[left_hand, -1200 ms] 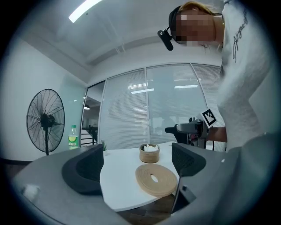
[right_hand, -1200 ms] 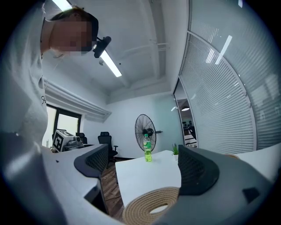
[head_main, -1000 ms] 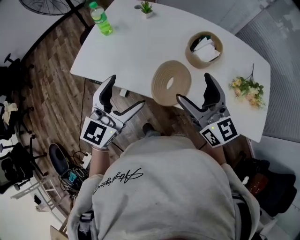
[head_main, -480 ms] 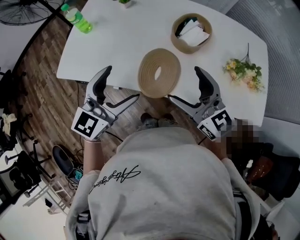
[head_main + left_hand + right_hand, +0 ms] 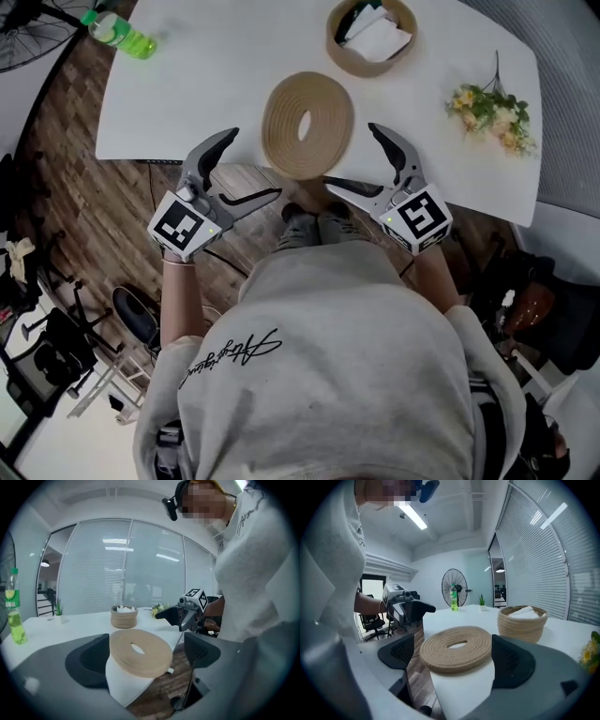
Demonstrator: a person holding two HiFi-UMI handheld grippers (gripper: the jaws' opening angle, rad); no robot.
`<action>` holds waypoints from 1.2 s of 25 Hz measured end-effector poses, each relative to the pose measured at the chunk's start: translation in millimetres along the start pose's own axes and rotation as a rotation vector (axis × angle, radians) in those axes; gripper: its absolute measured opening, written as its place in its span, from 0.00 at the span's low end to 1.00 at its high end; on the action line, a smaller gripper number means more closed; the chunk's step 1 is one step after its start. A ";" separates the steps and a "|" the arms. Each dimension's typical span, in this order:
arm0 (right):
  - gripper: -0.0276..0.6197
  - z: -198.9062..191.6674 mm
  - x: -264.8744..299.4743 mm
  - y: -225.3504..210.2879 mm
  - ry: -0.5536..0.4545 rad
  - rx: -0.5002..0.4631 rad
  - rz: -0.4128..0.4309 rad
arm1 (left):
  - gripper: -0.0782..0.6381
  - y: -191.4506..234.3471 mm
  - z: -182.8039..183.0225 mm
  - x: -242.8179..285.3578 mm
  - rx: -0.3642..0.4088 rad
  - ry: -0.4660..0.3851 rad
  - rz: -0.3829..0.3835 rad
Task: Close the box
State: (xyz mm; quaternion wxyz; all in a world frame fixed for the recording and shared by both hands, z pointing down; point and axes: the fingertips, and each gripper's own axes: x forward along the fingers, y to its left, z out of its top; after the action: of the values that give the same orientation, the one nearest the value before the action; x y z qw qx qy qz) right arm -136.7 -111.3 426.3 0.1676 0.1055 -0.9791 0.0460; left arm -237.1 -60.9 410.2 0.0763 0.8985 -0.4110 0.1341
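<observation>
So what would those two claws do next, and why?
Probably ease the left gripper and right gripper inward to pinch the woven lid by opposite edges: both stand open beside it, touching nothing, and the basket beyond is uncovered.

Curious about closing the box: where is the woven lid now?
In the head view the woven lid lies flat at the table's near edge, between the left claw and right claw, basket just beyond.

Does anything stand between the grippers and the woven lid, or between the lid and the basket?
Nothing visible. The left gripper and right gripper, both open, face the woven lid across open space; only bare table lies between lid and basket.
</observation>
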 end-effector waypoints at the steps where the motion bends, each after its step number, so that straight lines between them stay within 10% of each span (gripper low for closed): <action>1: 0.82 -9.7 3.4 -0.1 0.032 -0.004 0.001 | 0.78 -1.4 -7.8 3.0 -0.002 0.023 -0.021; 30: 0.88 -81.7 45.1 -3.8 0.442 -0.023 0.047 | 0.79 3.8 -75.1 50.5 0.065 0.400 -0.165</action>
State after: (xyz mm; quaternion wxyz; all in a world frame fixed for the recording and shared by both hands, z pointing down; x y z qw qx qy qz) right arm -151.5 -113.4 518.5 0.3783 0.0683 -0.9212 0.0607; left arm -221.7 -81.0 497.2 0.1384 0.8865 -0.3082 0.3163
